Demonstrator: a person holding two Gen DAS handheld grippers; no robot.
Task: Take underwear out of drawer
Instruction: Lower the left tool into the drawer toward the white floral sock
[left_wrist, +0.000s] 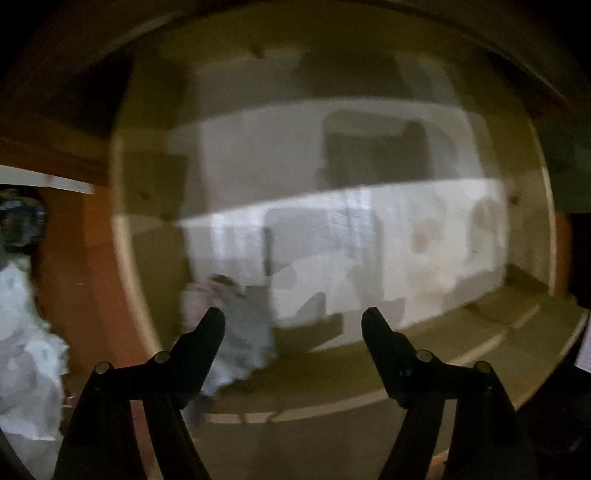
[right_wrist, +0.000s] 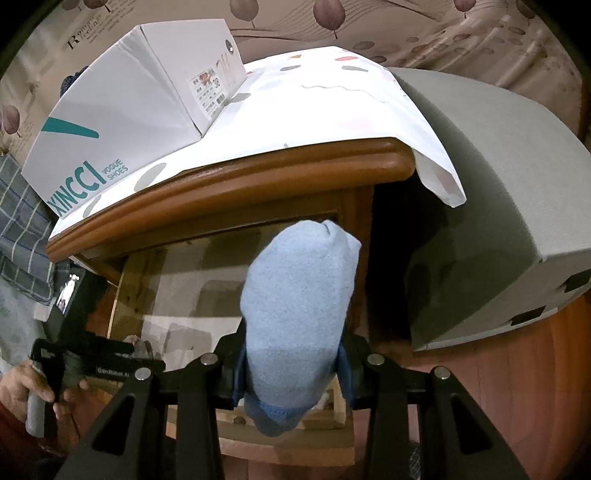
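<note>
- The drawer (left_wrist: 480, 332) stands pulled out of a wooden cabinet (right_wrist: 258, 177); I look straight down into it through the left wrist view, blurred throughout. Pale paper lining (left_wrist: 332, 240) covers most of its floor.
- A white shoe box (right_wrist: 122, 110) sits on the cabinet top, well clear of the opening.
- My right gripper (right_wrist: 291, 354) is clenched on a light blue underwear piece (right_wrist: 299, 295), held above the drawer's front right part. Its long axis runs up and away from the jaws.
- A small greyish garment (left_wrist: 240, 317) lies in the drawer's near left corner, just beyond my left gripper's left finger; whether they touch I cannot tell.
- My left gripper (left_wrist: 293, 321) hangs released, fingers spread, nothing between them. It is the nearer tool to that garment.
- Judgement: the next move calls for a short shift toward the left wall (left_wrist: 125, 240). Room is tight there, ample toward the centre.
</note>
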